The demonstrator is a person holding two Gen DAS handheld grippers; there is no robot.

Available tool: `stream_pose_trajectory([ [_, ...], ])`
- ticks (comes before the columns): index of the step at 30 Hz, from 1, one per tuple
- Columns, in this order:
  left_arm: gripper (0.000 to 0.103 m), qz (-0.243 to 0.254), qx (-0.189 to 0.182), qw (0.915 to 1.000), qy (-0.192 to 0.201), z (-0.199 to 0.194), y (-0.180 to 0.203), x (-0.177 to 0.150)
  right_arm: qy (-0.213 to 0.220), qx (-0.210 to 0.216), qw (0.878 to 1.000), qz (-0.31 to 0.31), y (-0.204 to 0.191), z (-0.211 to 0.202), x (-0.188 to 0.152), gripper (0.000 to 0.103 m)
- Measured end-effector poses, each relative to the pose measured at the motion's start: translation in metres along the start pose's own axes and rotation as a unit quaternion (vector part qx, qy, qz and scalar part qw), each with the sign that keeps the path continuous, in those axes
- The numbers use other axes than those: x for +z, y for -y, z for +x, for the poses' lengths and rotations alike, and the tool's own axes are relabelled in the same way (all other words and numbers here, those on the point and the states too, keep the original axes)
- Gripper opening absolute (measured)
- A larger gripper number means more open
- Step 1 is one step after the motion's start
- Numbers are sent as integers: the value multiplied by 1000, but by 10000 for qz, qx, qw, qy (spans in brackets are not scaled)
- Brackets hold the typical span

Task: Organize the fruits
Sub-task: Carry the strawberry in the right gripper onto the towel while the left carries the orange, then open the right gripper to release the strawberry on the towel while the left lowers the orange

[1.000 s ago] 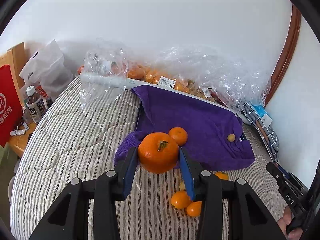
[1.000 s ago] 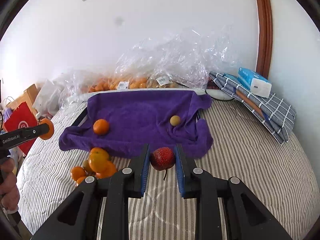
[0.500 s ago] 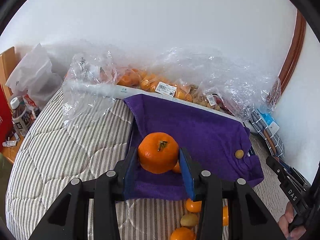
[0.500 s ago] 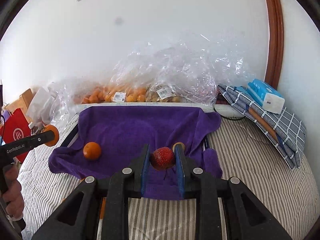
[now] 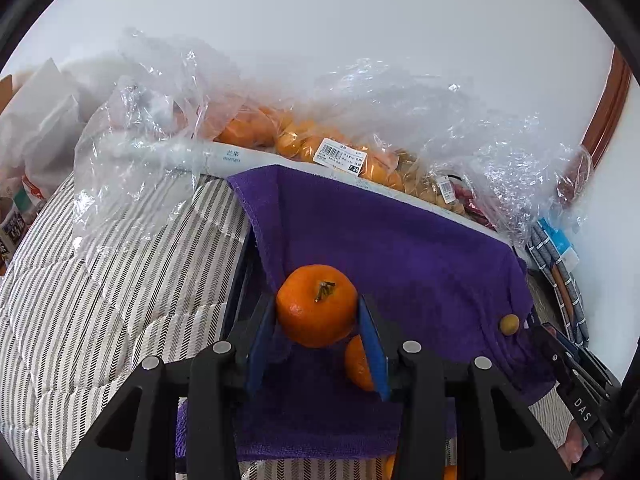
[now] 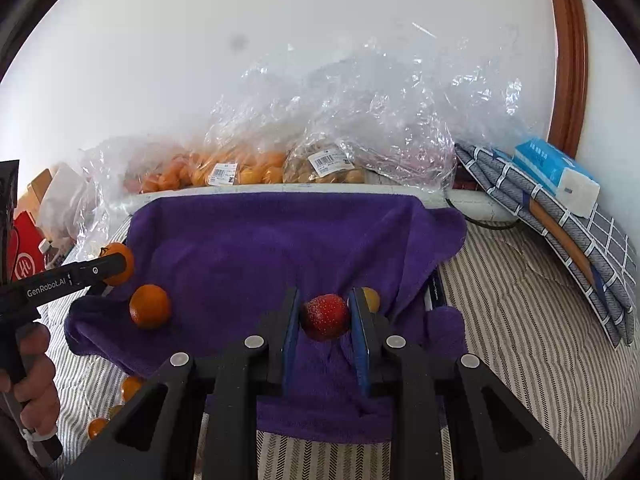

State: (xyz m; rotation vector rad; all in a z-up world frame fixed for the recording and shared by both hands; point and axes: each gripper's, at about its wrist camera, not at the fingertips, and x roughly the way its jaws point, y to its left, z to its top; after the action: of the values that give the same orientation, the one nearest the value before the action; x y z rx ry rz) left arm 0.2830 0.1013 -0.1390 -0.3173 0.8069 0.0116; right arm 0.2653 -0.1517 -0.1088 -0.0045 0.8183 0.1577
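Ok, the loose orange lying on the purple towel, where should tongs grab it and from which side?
Grip the orange across its widest middle, coming from above. It is round and sits free on the towel, with bare cloth on both sides for the tongs' tips. The left tongs hover just above it, so approach clear of them.

Home bedroom: striped quilted bed [image 6: 520,320].

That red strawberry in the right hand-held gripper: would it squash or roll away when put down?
Probably delicate: the strawberry looks soft-skinned, and the right hand-held gripper clamps it from both sides. Being rounded, it might roll a little, though the plush purple towel below would likely stop it, as with the mandarin resting there.
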Motion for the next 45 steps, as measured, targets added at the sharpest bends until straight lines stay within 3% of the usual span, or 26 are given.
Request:
stream_pose_trajectory([
  [8, 40, 72, 183, 9998, 91, 6, 4, -5, -150, 251, 9995, 135, 4, 8, -3, 24],
  [13, 40, -15, 61, 9999, -88, 16, 1, -8, -321, 174, 9993, 126, 3, 19, -8, 24],
  [29, 40, 41, 99, 9999, -26, 17, 4, -10, -434, 138, 9989, -64, -5, 27, -14, 24],
  [39, 40, 52, 139, 9999, 10, 16, 5, -11, -286, 123, 9995, -20, -4, 23, -14, 53],
  [45, 45, 21, 1, 9995, 312, 2, 6, -11, -69, -149, 9999, 8, -4, 14, -15, 56],
])
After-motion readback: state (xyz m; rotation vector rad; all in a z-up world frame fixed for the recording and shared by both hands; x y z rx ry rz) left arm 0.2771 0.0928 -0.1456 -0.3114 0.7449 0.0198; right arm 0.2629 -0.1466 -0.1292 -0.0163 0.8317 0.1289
